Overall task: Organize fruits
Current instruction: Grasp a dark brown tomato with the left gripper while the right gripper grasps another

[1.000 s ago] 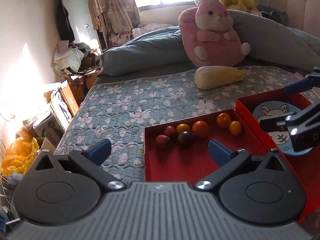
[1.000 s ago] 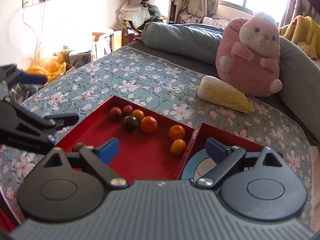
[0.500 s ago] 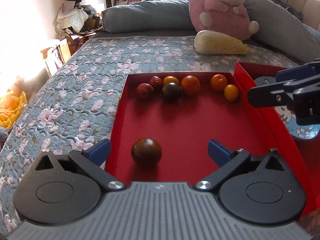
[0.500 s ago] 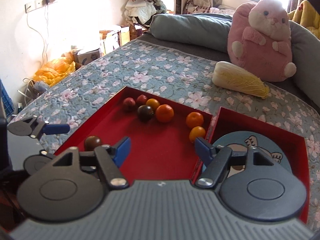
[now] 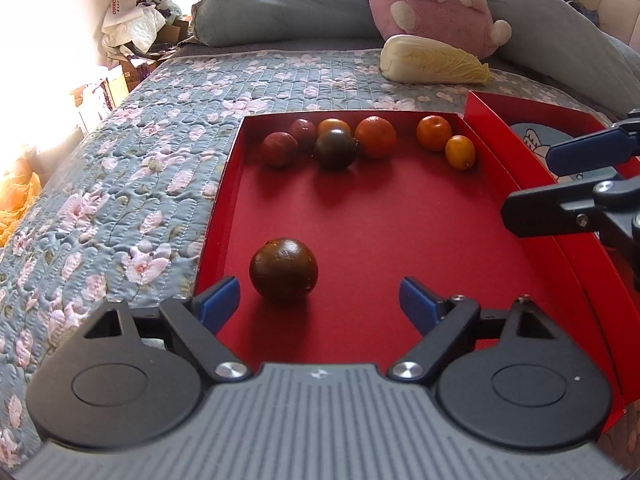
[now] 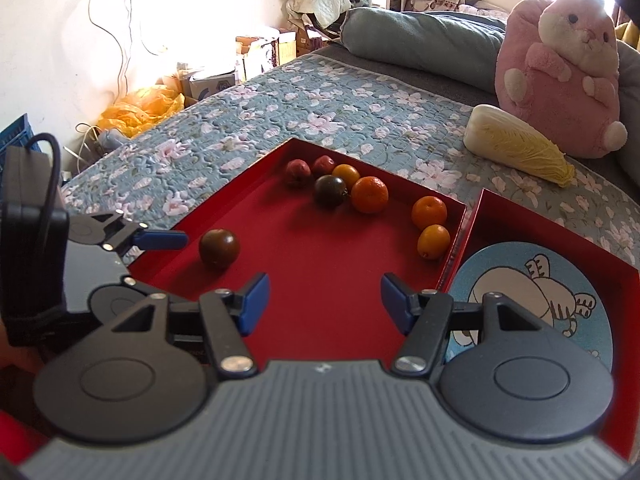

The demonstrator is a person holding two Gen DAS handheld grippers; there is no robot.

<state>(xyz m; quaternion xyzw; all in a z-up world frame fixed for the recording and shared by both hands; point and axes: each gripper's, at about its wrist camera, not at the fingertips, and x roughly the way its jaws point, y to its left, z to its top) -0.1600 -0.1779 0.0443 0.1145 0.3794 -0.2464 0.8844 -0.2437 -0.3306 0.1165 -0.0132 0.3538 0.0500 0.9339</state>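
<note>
Tilting down, left gripper (image 5: 318, 300) near dark fruit (image 5: 283, 271)

A shallow red tray (image 5: 224, 184) holds eight round fruits. One dark brown fruit (image 5: 283, 271) sits alone near the tray's front left corner. Along the far edge cluster two dull red fruits (image 5: 279, 149), a dark one (image 5: 334, 149) and two oranges (image 5: 375, 137); near the far right corner sit an orange (image 5: 433, 133) and a small yellow fruit (image 5: 460, 152), touching.
</note>
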